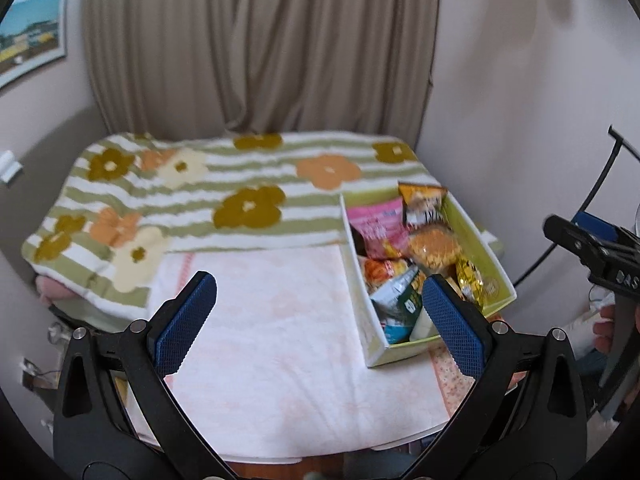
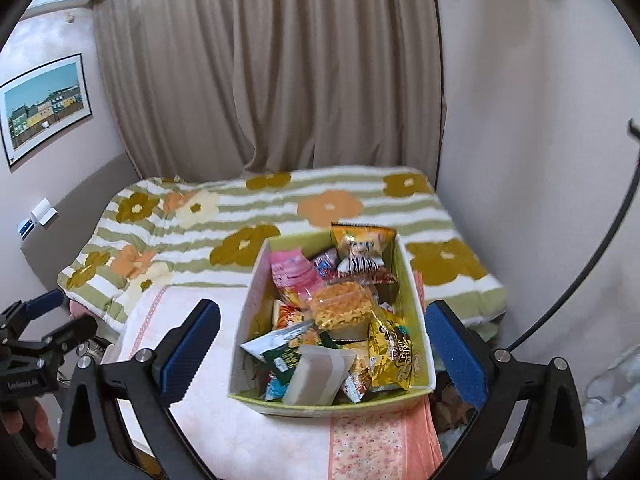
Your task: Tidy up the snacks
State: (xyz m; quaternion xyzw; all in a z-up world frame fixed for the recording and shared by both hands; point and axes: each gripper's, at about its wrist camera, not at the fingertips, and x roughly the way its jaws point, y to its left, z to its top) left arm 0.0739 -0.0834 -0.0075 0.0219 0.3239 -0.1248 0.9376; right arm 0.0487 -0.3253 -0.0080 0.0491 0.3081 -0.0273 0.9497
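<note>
Both views were evenly and softly lit by dim indoor light with no hard shadows; its source could not be told. The closed curtain (image 1: 260,48) let no daylight through. Fisheye lenses bent straight lines, and black corners ringed each round picture. Motion blur softened the flowered blanket (image 1: 240,184) and the framed picture (image 2: 44,108) on the wall. Snack wrappers in the box (image 2: 256,280) gave small glints. The gripper pads (image 2: 188,356) nearest the lens looked sharpest.
</note>
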